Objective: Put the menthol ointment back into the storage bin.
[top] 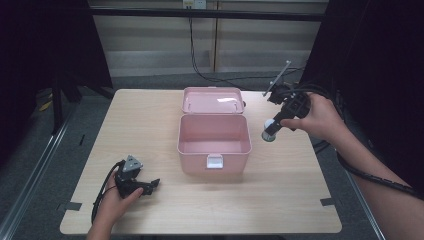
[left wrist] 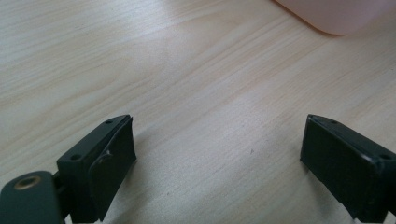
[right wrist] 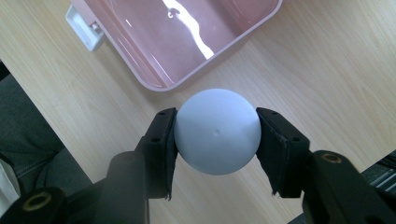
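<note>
A pale blue-white ball (right wrist: 217, 131) is clamped between the black jaws of my right gripper (right wrist: 216, 140), held in the air just right of an open pink box (top: 214, 148). From above, the right gripper (top: 270, 132) points down with the ball (top: 269, 124) at its tip, beside the box's right wall. The box's lid (top: 213, 99) stands tipped back and its inside looks empty (right wrist: 196, 32). My left gripper (top: 150, 187) rests on the table near the front left, its jaws open over bare wood (left wrist: 217, 154).
The light wooden table (top: 150, 120) ends close to both hands at the front edge. A white latch (top: 215, 161) sits on the box's front. Black cables trail from each gripper; dark floor and a metal rail run along the table's left.
</note>
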Demonstrator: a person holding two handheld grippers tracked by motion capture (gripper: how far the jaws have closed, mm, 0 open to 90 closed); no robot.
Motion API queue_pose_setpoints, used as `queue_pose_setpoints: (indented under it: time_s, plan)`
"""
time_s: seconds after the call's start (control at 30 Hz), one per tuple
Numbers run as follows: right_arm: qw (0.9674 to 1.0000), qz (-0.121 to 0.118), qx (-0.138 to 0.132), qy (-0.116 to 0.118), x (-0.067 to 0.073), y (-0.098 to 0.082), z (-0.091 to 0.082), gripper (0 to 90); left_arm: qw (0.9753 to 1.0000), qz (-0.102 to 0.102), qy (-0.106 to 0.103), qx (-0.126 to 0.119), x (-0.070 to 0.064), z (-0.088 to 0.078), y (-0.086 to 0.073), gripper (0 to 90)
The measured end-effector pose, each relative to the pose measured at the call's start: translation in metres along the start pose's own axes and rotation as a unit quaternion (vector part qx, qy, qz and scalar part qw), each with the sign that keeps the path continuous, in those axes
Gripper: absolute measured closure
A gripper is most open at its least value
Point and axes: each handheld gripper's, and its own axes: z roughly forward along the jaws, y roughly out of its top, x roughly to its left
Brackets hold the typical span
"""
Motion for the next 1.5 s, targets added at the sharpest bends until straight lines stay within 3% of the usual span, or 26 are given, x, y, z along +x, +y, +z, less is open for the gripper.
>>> queue_pose_setpoints:
  time_s: [0.47,1.1,1.5]
  plan:
    - [0.9999,0.016,0.005,-0.003,-0.001,0.023,-0.003,50.6,1.0000,0.002,0.000,0.000,0.000,0.000,0.000,9.6]
    - [0.9999,0.004,0.008,-0.006,0.013,0.062,0.002,50.6,1.0000,0.005,-0.001,0.002,0.000,-0.001,0.000,9.6]
    - [0.9996,0.026,-0.005,0.000,0.012,0.080,0.006,50.6,1.0000,0.005,-0.001,0.002,0.000,-0.001,0.000,9.6]
